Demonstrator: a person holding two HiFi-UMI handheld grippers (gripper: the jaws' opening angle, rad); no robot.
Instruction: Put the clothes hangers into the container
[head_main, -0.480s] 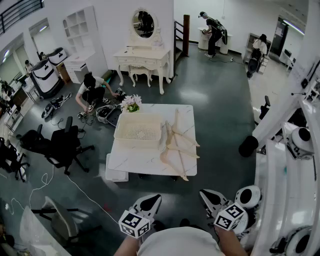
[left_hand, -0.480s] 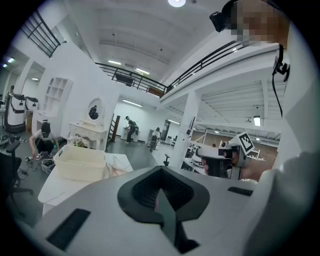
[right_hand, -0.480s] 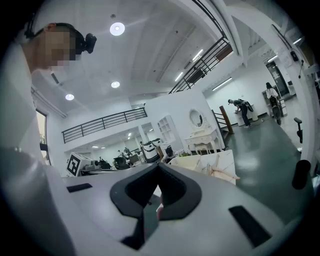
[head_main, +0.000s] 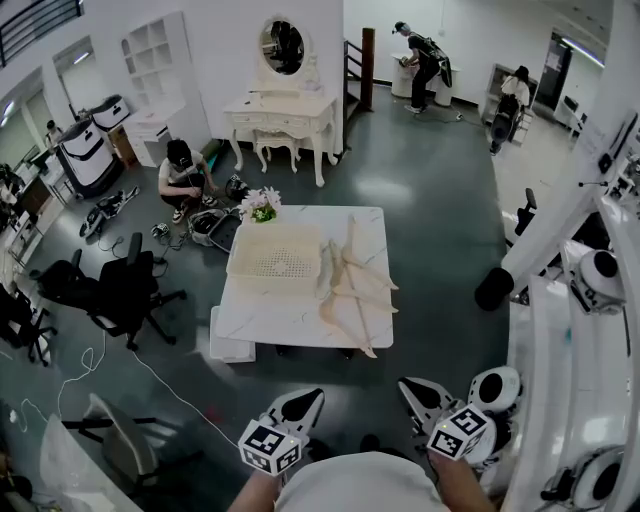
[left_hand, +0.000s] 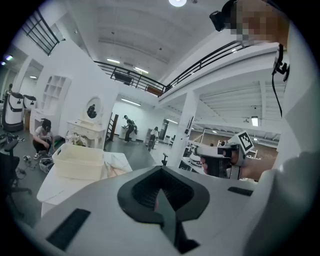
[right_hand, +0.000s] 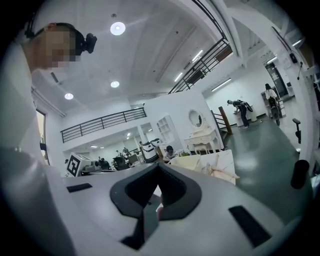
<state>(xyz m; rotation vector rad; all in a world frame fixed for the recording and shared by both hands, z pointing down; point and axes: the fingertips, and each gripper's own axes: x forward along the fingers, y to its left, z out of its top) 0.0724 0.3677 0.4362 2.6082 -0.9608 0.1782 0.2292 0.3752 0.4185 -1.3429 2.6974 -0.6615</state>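
Low in the head view, along the bottom edge, I see the left gripper (head_main: 298, 402) and the right gripper (head_main: 418, 392) held side by side close to my body, well apart from the white table (head_main: 270, 312) at the middle of the frame. On that table the cream container (head_main: 238, 258) sits at the upper left, and the wooden clothes hangers (head_main: 356, 288) lie in a loose pile just to its right, outside it. A small bunch of flowers (head_main: 262, 206) stands at the table's upper left corner. Over in the left gripper view, the jaws are pressed together with nothing between them; the container shows far off at the left, the other gripper at mid right. Across in the right gripper view, the jaws are likewise closed and empty, and the table with the hangers lies right of centre.
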